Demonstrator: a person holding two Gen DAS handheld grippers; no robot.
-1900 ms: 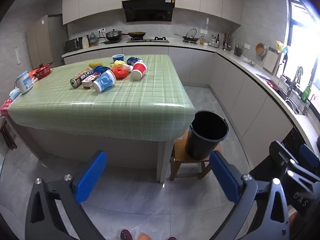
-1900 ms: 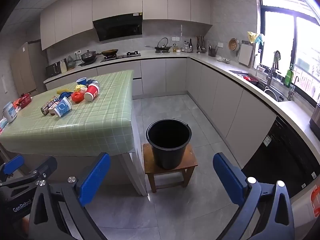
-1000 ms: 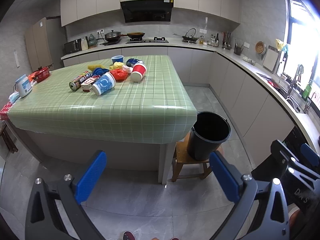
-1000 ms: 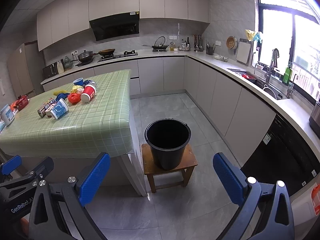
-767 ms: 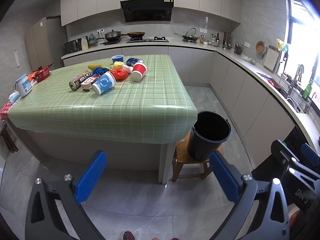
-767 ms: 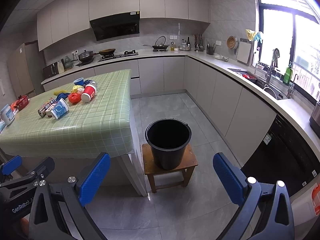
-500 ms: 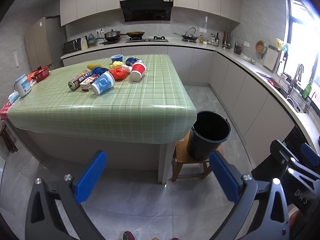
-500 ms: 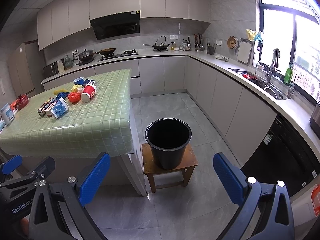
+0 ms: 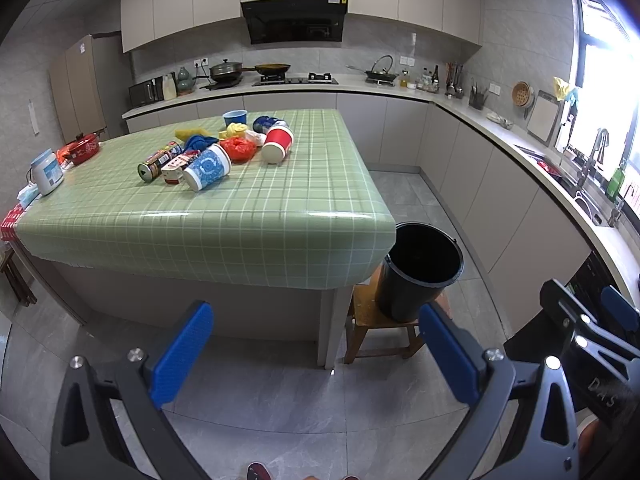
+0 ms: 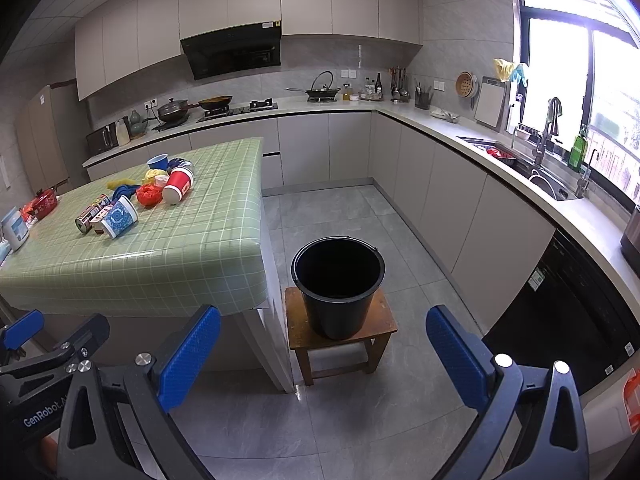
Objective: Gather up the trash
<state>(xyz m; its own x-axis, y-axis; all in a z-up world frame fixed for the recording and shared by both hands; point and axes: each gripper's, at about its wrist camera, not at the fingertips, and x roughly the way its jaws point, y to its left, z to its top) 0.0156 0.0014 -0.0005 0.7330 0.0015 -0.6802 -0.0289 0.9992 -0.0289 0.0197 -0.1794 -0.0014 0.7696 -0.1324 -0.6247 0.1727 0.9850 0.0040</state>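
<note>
- The left tool (image 9: 316, 354) hangs above the grey floor on the near side of the worktop (image 9: 248, 216), its blue fingers (image 9: 182, 354) spread wide with nothing between them.
- The right tool (image 10: 322, 356) is likewise spread wide and holds nothing; it sits low in front of the black bucket (image 10: 338, 286), well short of the worktop.
- The worktop is a kitchen island under a green checked cloth.
- The trash lies in a loose cluster on the far half of the worktop, toward its left side and away from the bucket.
- Nearest in the cluster is a blue-and-white cup (image 9: 208, 168) on its side, mouth toward the near edge of the worktop.
- Just left of that cup lie a small carton (image 9: 176, 168) and a tin can (image 9: 154, 162), also on their sides.
- A red paper cup (image 9: 278, 145) lies tipped over at the right end of the cluster, with a crumpled red bag (image 9: 239, 148) just beside it.
- Behind these, toward the far edge of the worktop, stands a small blue cup (image 9: 235, 117) among yellow and blue scraps too small to name.
- The bucket stands upright on a low wooden stool (image 10: 340, 338) beside the near right corner of the worktop; its inside looks dark.
- At the far left end of the worktop sit a white jar (image 9: 47, 170) and a red pot (image 9: 82, 148), well apart from the trash.
</note>
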